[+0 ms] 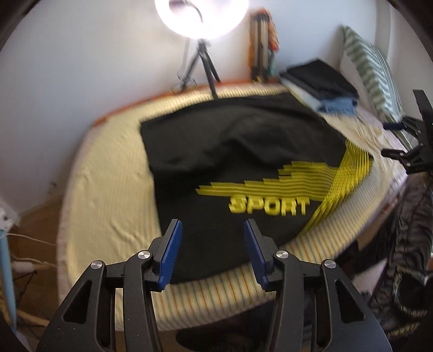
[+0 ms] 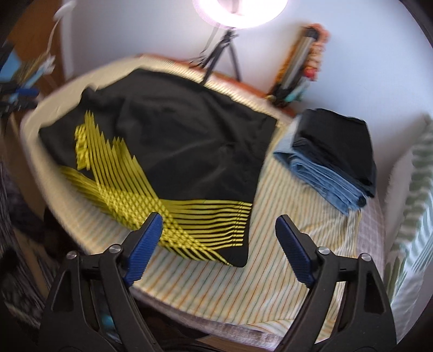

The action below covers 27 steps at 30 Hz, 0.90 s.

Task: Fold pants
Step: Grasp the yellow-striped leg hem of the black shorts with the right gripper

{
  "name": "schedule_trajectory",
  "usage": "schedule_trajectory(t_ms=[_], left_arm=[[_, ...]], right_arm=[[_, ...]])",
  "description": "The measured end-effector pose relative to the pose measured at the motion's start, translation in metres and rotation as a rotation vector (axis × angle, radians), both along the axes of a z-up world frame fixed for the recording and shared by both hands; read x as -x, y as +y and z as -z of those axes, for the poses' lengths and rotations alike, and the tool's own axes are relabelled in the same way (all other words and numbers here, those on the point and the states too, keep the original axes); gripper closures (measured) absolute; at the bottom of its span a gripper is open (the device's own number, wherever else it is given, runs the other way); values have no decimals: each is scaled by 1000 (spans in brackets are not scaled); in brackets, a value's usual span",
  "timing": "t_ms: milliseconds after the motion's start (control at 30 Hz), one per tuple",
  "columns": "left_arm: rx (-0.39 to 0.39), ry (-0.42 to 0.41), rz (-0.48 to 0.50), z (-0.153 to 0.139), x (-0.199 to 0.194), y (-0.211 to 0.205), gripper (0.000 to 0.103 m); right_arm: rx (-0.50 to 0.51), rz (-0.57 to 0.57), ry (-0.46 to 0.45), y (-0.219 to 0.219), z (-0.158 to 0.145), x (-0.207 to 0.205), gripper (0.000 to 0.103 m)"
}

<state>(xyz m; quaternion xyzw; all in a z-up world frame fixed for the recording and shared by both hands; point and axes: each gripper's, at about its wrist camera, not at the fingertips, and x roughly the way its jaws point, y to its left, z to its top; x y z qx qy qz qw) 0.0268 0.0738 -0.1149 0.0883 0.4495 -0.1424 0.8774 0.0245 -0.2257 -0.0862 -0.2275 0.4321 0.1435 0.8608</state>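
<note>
Black pants with yellow stripe print and a "SPORT" logo (image 1: 238, 162) lie spread on the yellow-striped bed sheet (image 1: 108, 195), roughly flat, some wrinkles toward the far end; looks like they may already be doubled over once, but blur makes it hard to say. Step in hand, by my read: setting up for a fold, both tools hovering at the near bed edge, nothing grasped yet. Left gripper with blue pads (image 1: 212, 250) sits at 6 o'clock in its view, jaws moderately wide, empty, held over the near hem of the black fabric, no clear contact. Right gripper with blue pads (image 2: 219, 247) is at 6 o'clock in its view, jaws spread wide, empty, above the striped corner of the pants (image 2: 189, 168) and the bare sheet (image 2: 284, 230); not touching that I can tell. Next move probably calls for each tool to drop to a near corner or hem, pinch a single edge of cloth, and carry it across toward 12 o'clock. Stack of folded dark and blue garments (image 2: 335, 159) sits at 2 o'clock, well apart from the pants. Ring light on a tripod (image 1: 201, 16) at 12 o'clock by the wall. Both views are motion-blurred.
</note>
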Motion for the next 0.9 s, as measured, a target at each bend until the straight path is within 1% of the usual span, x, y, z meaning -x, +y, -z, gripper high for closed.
schedule_trajectory(t_ms=[67,133,200,267,333,433,500,567,667,700,767,800,900], left_arm=[[-7,46,32,10,0,0,57],[-40,88,96,24,2,-6,57],[-114,127,166,41,6,-15,57],[-175,144,206,52,7,-22,57],[-218,145,232,58,8,-24,57],[-271,147,242,67,4,-25,57],[-283,155,244,71,1,-23,57],[-275,147,247,70,-1,-22,55],[-262,140,254,71,-3,-22,55],[-255,136,262,70,-2,-21,57],[-242,131,272,70,-4,-20,58],[-230,131,281,69,-3,-20,64],[-185,133,300,70,-6,-17,76]], right_arm=[[51,-62,35,7,11,2,27],[73,-109,75,11,21,3,31],[99,-139,110,14,33,0,32],[125,-166,128,16,41,-4,32],[152,-188,139,19,49,-7,33],[183,-211,161,21,57,-12,35],[203,-231,177,22,62,-14,35],[230,-265,179,23,64,-12,35],[273,-294,176,29,72,-10,35],[280,-302,185,31,75,-11,35],[288,-311,185,33,79,-11,35],[290,-315,182,34,79,-11,35],[295,-321,176,35,79,-10,37]])
